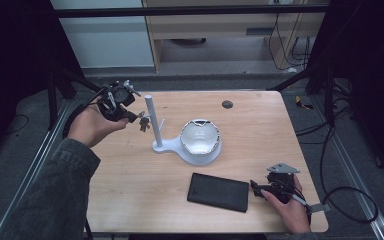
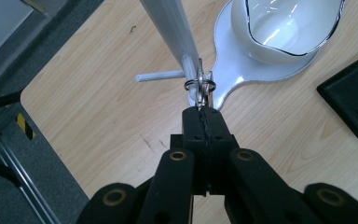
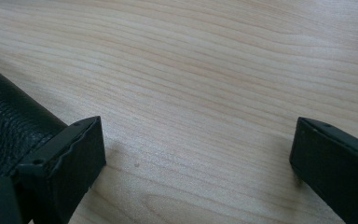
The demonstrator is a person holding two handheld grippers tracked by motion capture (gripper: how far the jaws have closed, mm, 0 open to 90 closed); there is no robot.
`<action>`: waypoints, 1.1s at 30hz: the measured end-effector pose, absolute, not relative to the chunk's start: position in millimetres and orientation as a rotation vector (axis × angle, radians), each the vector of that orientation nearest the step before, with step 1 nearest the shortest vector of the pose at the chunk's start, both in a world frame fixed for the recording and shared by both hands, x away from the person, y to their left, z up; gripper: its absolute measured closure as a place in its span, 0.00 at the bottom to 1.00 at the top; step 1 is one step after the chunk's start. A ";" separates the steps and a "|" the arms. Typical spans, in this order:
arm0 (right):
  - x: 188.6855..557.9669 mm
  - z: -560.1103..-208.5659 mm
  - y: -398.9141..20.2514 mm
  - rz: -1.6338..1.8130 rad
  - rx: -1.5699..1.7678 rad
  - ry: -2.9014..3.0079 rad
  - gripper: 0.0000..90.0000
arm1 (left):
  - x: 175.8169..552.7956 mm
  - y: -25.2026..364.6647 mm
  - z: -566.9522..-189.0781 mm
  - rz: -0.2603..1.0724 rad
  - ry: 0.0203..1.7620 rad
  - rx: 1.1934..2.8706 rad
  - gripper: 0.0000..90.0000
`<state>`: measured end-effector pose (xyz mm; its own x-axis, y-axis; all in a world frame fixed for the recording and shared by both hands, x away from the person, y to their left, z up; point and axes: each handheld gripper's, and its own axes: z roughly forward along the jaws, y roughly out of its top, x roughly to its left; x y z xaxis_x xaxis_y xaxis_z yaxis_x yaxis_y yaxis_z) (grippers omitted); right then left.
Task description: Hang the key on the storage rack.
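Up left, the left gripper (image 2: 204,108) pinches a key ring (image 2: 200,85) against the white stand's (image 1: 150,120) peg; the right gripper (image 3: 196,154) rests wide apart on the desk (image 1: 130,180) beside a black case (image 1: 219,192).

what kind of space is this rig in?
Probably a lab or data-collection workstation, not a home. A small wooden table stands inside a dark metal frame, loose cables trail on the grey floor, and a person holds a cabled claw in each hand.
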<state>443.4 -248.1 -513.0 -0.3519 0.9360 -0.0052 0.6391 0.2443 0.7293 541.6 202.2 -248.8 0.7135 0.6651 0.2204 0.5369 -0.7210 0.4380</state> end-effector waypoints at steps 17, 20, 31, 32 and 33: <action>443.0 -513.0 -247.8 0.896 1.433 2.083 0.04 | 530.7 208.3 -259.1 0.621 0.913 2.443 0.66; 443.0 -513.0 -247.8 0.896 1.434 2.083 0.04 | 527.7 209.6 -260.7 0.629 0.909 2.421 0.60; 443.0 -512.9 -247.7 0.897 1.435 2.084 0.04 | 519.3 210.8 -266.3 0.671 0.898 2.391 0.39; 442.8 -512.8 -247.6 0.898 1.439 2.084 0.04 | 518.2 211.1 -267.2 0.671 0.899 2.384 0.35; 442.9 -512.8 -247.7 0.898 1.437 2.084 0.04 | 516.7 211.5 -268.7 0.672 0.897 2.376 0.32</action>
